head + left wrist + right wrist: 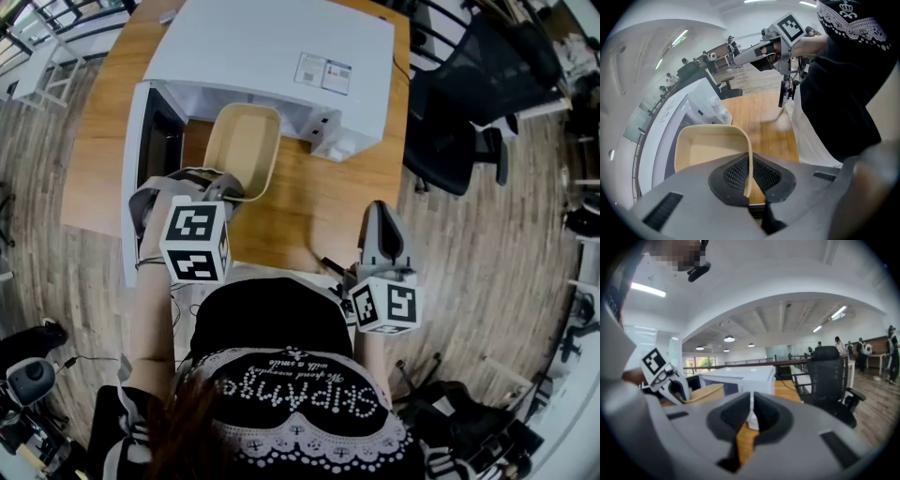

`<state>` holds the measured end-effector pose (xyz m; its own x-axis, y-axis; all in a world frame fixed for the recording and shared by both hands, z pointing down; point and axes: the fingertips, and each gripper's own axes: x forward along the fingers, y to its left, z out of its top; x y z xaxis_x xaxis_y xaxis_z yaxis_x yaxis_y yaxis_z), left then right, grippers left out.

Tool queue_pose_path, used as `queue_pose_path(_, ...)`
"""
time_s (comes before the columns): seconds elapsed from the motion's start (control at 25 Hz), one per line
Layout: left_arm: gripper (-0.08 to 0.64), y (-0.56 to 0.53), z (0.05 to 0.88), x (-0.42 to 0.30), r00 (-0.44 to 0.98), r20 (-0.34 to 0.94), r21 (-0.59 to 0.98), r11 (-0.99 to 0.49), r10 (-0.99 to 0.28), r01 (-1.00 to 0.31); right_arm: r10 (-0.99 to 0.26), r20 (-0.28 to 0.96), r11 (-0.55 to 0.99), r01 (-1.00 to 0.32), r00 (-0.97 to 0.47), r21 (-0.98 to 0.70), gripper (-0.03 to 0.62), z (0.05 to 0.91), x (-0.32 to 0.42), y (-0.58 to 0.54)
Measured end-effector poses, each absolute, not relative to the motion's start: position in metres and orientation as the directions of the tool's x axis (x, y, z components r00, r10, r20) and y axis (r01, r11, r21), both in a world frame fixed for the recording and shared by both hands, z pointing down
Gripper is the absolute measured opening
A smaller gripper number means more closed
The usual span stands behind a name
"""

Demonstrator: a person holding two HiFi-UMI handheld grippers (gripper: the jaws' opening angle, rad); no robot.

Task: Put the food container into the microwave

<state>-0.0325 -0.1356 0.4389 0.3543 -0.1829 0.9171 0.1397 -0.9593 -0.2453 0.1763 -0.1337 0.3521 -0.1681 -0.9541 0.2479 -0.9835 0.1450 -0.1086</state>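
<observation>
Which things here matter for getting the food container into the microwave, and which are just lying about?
Job: food container, microwave, its open door, left claw shut on the container's rim, table.
Lying about: office chair, right claw shut and empty.

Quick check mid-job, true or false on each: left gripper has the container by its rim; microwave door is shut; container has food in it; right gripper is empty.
1. The left gripper is clamped on the food container at its rim. True.
2. The microwave has its door shut. False: the door stands open, swung to the left.
3. The container has food in it. False: its inside shows bare.
4. The right gripper is empty. True: its jaws are together on nothing.
</observation>
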Motion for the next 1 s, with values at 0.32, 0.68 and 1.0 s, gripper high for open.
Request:
queue_pose_path(0.32, 0.037, -0.169, 0.45, -0.034, 0.334, 0.921, -0.26, -0.955, -0.202, 0.14, -0.955, 0.266, 0.106, -0.988, -0.133, -0.114, 0.043, 0.358, 0.184, -0.134)
queue_pose_path(0.68, 0.037, -0.204, 0.461, -0.032, 0.342, 0.915, -0.273, -0.954, -0.216, 0.126, -0.957, 0.272, 0.073, -0.992, -0.1, -0.107, 0.043, 0.358, 0.191, -0.142)
queue_pose_path(1.0, 0.037, -0.234, 0.49, -0.027, 0.346, 0.91, -0.281, -0.954, -0.23, 0.106, -0.949, 0.302, 0.064, -0.993, -0.092, -0.102, 0.043, 0.365, 0.194, -0.149)
